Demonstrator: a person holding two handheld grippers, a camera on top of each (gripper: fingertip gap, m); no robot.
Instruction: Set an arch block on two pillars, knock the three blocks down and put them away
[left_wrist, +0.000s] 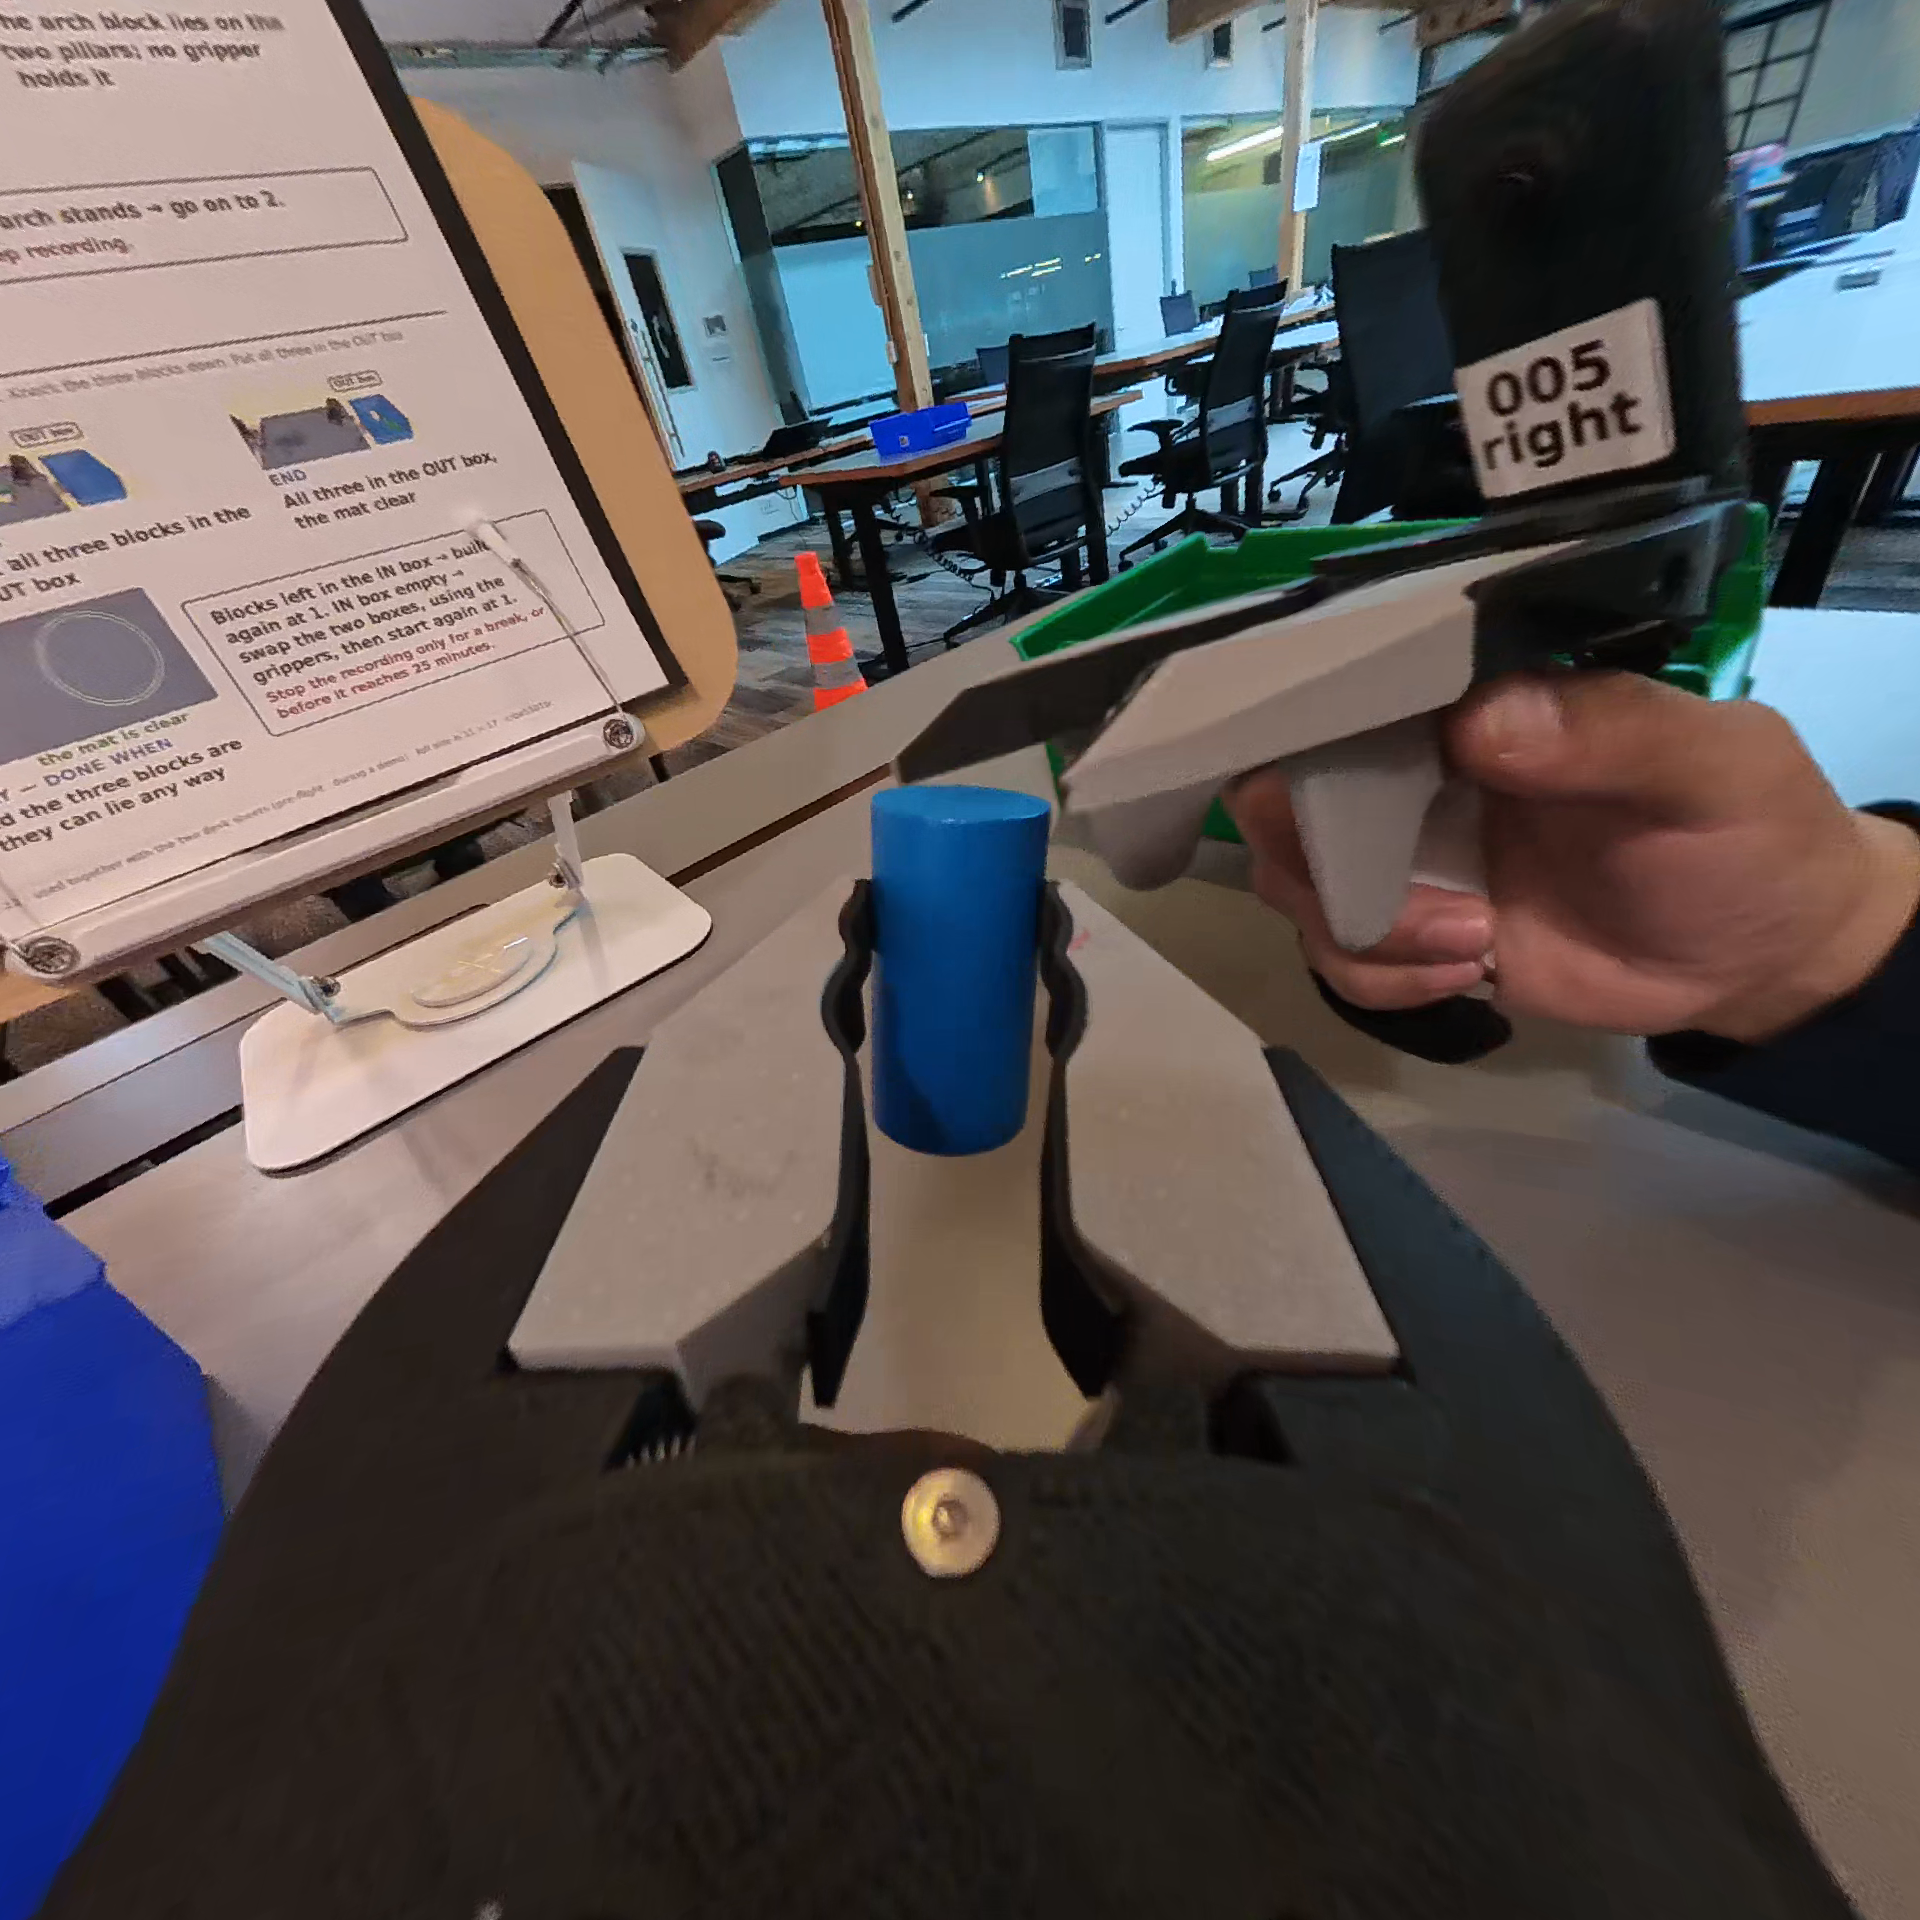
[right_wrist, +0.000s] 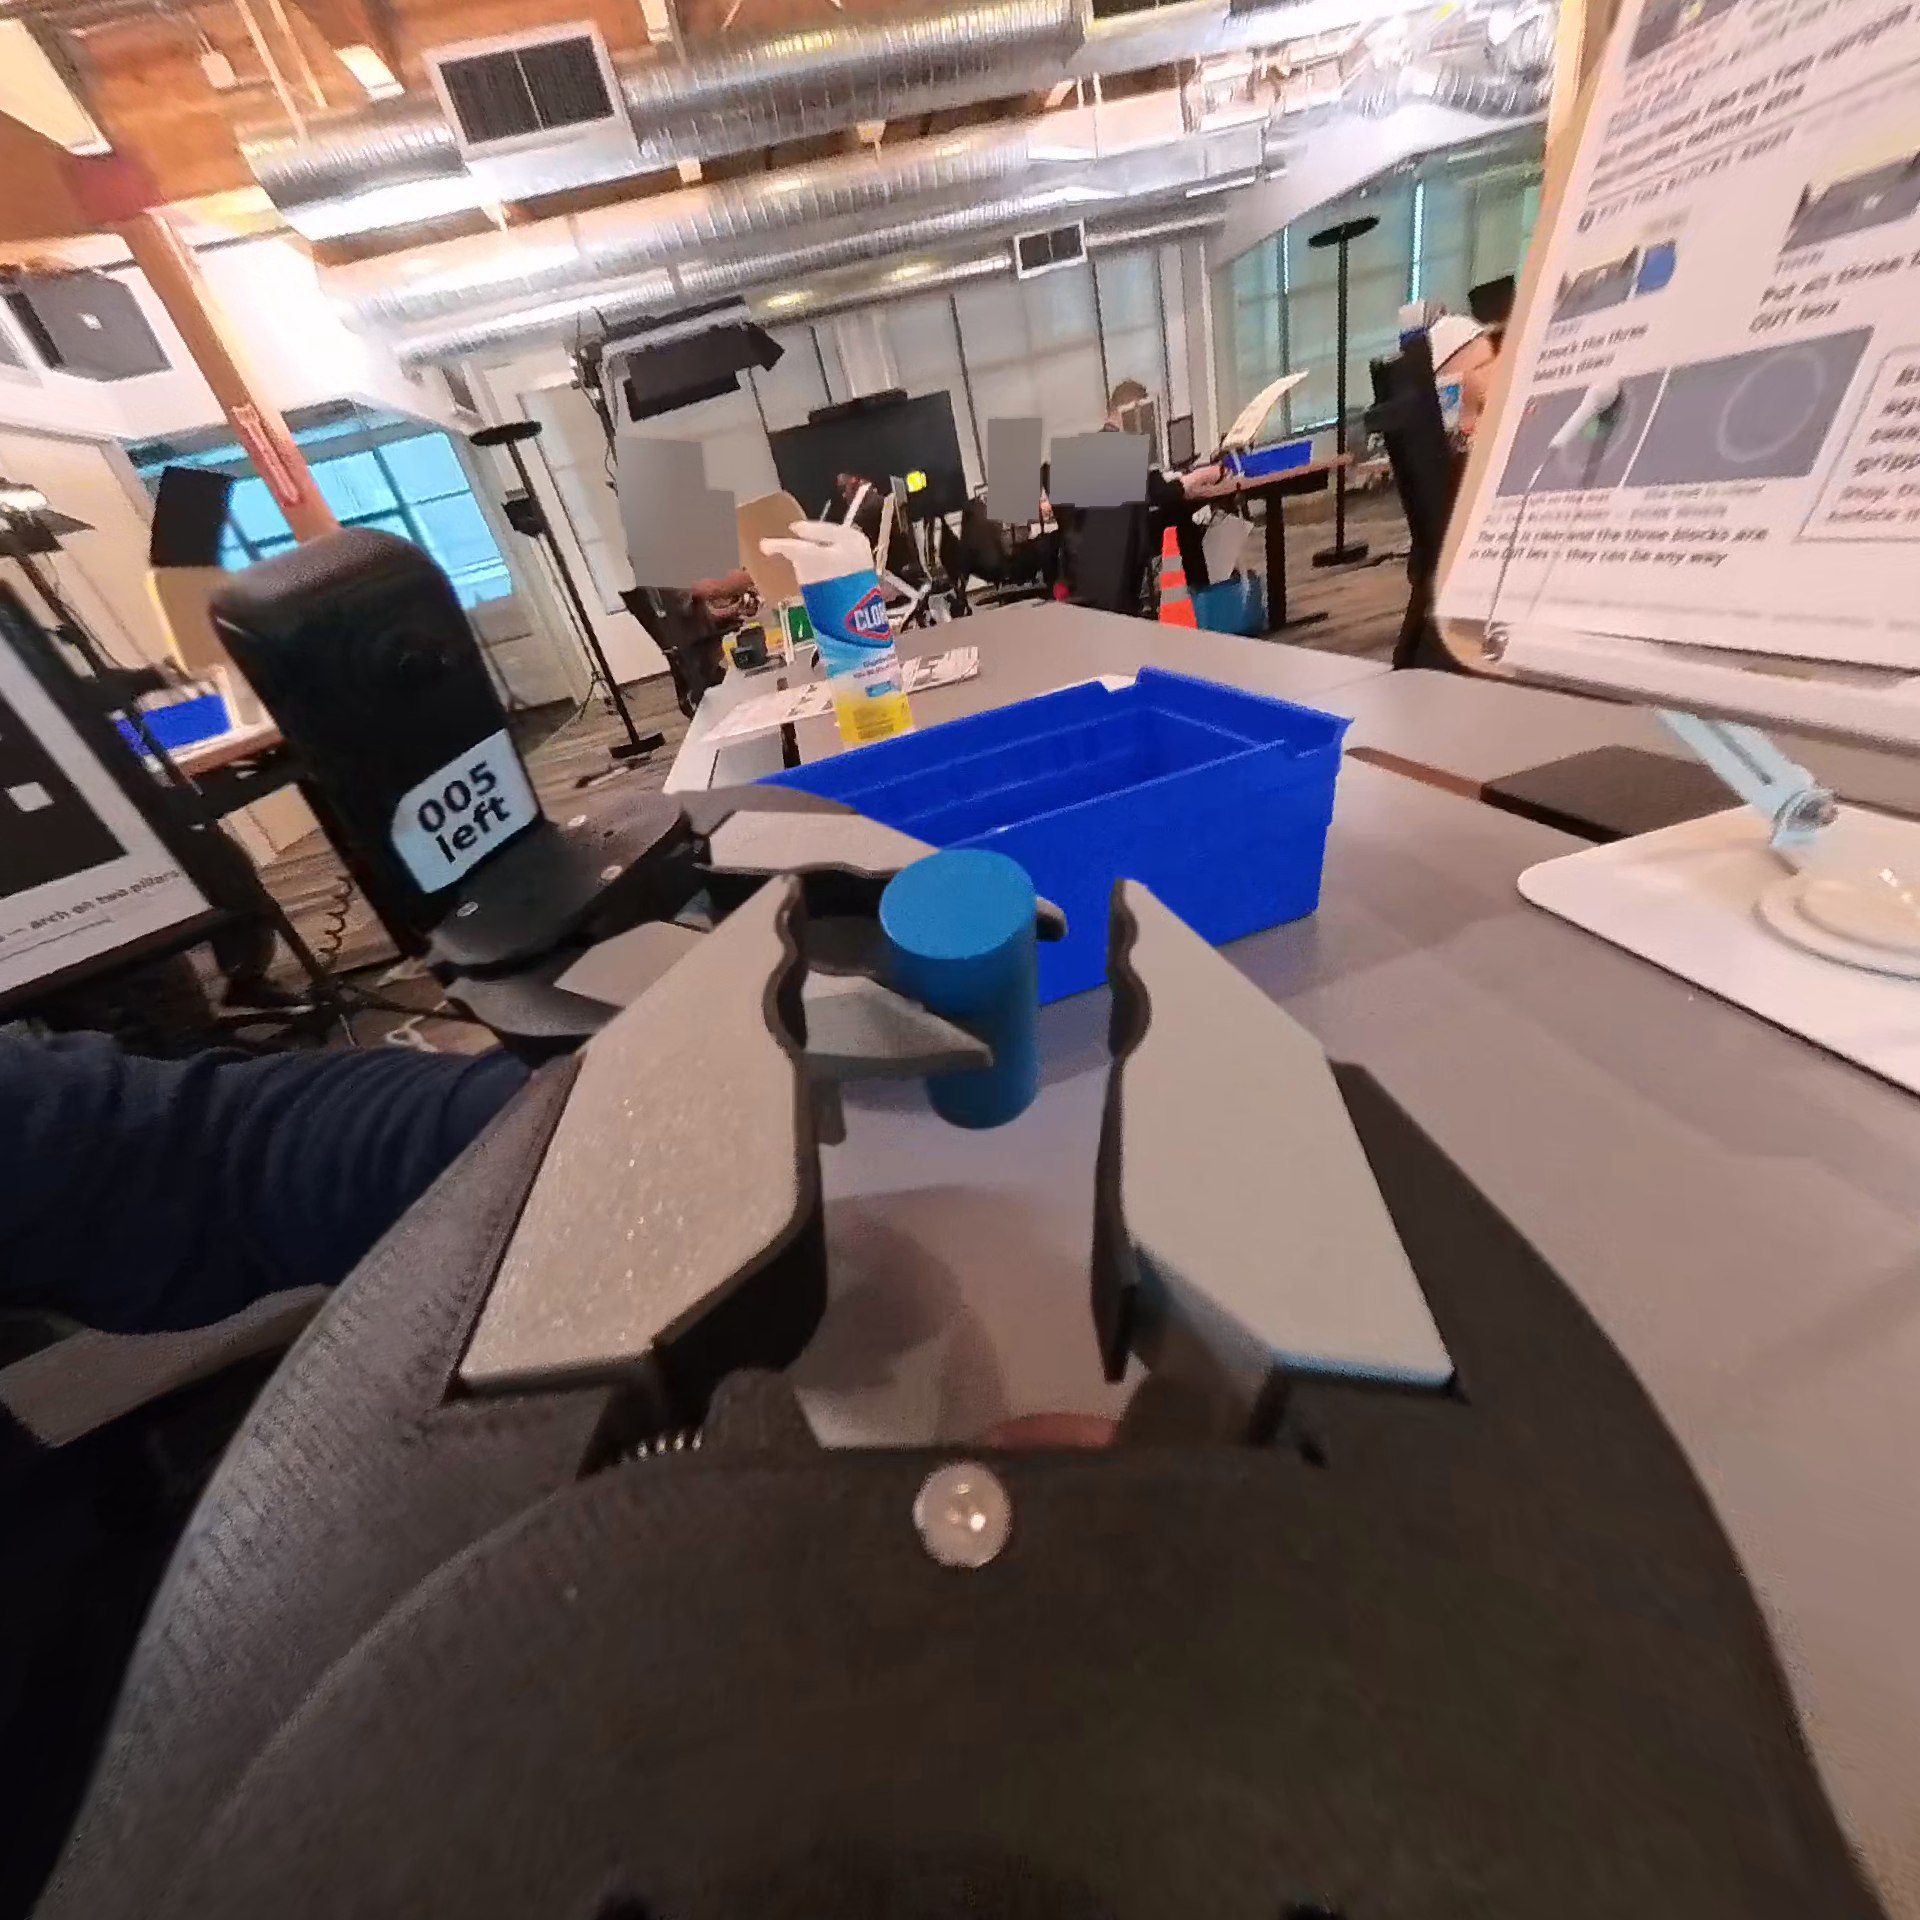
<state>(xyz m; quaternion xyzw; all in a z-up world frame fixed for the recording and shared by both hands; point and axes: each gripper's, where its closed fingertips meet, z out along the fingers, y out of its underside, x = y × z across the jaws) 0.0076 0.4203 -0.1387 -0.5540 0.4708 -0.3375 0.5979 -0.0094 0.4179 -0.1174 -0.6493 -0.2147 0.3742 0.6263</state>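
The left claw (left_wrist: 954, 971) is clamped on a blue cylinder (left_wrist: 956, 961), holding it upright and off the table (left_wrist: 1621, 1299). The right claw (right_wrist: 956, 971) is spread wide with nothing in it, its tips either side of that cylinder without touching. Just behind the cylinder stands the blue bin (right_wrist: 1174, 821); a green bin (left_wrist: 1164, 592) lies beyond it on the opposite side. No arch or second pillar shows. Likely risk: the right claw nudges the cylinder and twists it loose, or a tilted release topples it.
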